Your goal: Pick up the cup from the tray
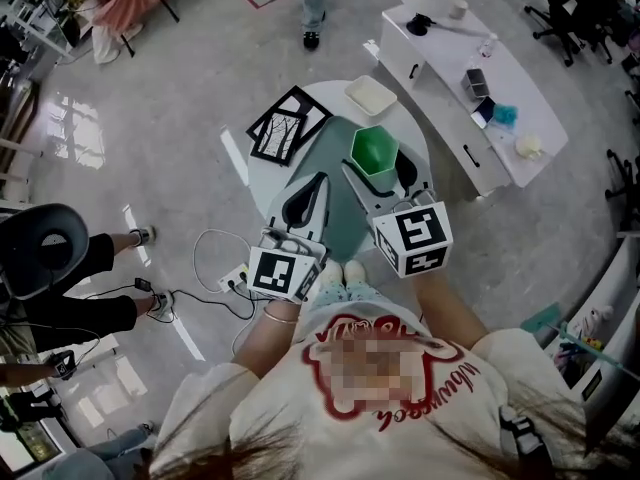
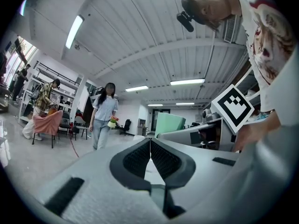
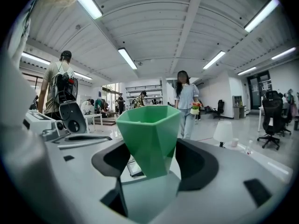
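Fingers (image 3: pixel 198 164) of right gripper (image 1: pixel 378 171) clamped on sides of green cup (image 3: pixel 149 134), upright, held above round bench (image 1: pixel 265 183), near cream tray (image 1: pixel 370 95) but apart from it. Fingers (image 2: pixel 166 160) of left gripper (image 1: pixel 318 183) pressed together, nothing between, just beside right gripper

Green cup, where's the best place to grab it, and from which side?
Grab the green cup by its slanted side walls, below the rim, coming in level from the side. It stands upright, mouth up, and its flat faces give each jaw a spot to press. The right gripper holds it just so, one jaw on each side.
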